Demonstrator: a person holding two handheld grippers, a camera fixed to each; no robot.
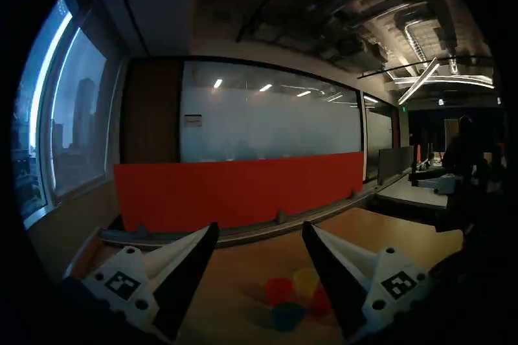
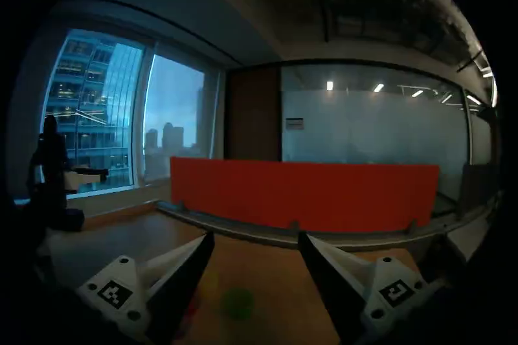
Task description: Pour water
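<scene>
In the left gripper view several small cups stand close together on the wooden desk: a red cup [image 1: 279, 290], a yellow cup [image 1: 305, 280], a blue cup [image 1: 289, 316] and another red cup [image 1: 320, 300] partly behind the right finger. My left gripper [image 1: 259, 235] hangs above them, open, with nothing between its fingers. In the right gripper view a green cup [image 2: 237, 303] sits on the desk below my right gripper [image 2: 256, 238], which is also open and holds nothing. A red object [image 2: 191, 311] peeks out beside its left finger.
An orange divider panel [image 1: 239, 189] runs along the back edge of the desk [image 1: 246, 267], with a frosted glass wall behind. Large windows [image 2: 116, 118] lie to the left. A person [image 1: 463, 151] sits at a far desk on the right.
</scene>
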